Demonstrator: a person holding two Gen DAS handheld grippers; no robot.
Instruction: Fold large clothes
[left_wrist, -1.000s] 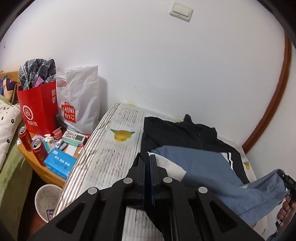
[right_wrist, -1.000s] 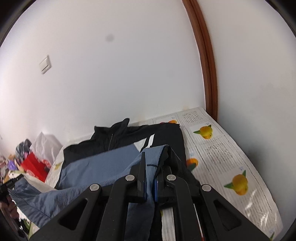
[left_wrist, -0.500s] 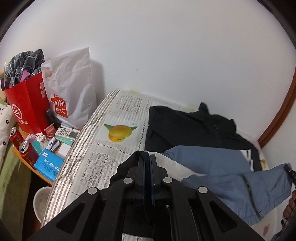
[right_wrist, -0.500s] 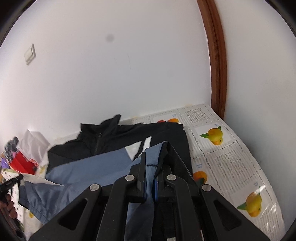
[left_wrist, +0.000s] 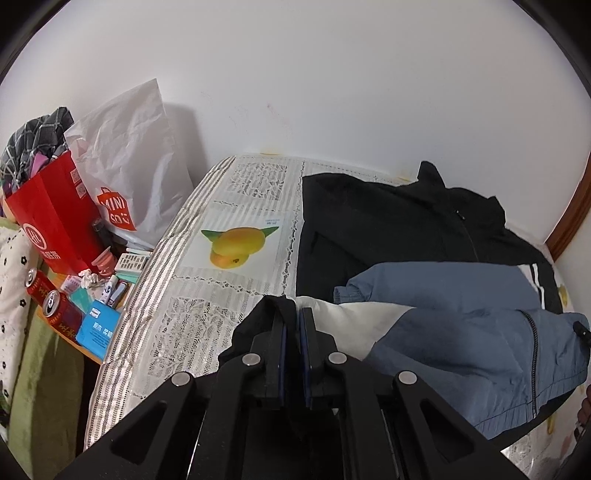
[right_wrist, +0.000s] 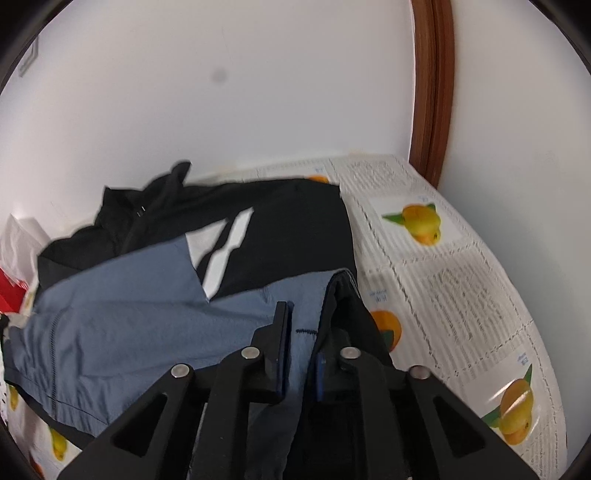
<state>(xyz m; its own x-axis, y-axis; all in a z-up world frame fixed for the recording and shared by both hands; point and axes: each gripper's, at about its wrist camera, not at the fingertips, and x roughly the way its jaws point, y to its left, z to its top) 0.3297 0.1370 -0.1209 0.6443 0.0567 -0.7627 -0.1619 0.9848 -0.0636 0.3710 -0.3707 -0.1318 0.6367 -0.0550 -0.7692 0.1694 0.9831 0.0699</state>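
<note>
A: What sits furthest left?

B: In the left wrist view, a low desk (left_wrist: 88, 350) beside the bed carries a red paper bag (left_wrist: 51, 218), a white shopping bag (left_wrist: 136, 155), two red cans (left_wrist: 51, 302), a blue box (left_wrist: 98, 330) and a remote (left_wrist: 133, 260).

A: And the bed?

B: The bed (left_wrist: 207, 291) has a striped lace cover printed with yellow fruit. The jacket (left_wrist: 443, 295), black with blue and white panels, lies spread on it towards the far wall, collar at the wall side.

A: The left gripper?

B: The left gripper (left_wrist: 291, 314) has its jaws nearly pressed together, only a thin slit between them, with black fabric of the jacket's hem caught in that slit and draped over the left finger.

A: And further right?

B: In the right wrist view the jacket (right_wrist: 147, 302) covers the left part of the bed (right_wrist: 461, 280). The right gripper (right_wrist: 301, 321) has its jaws opening. Blue fabric with a dark hem edge runs between them; whether the pads press it I cannot tell. A brown wooden door frame (right_wrist: 432, 85) rises at the corner.
</note>
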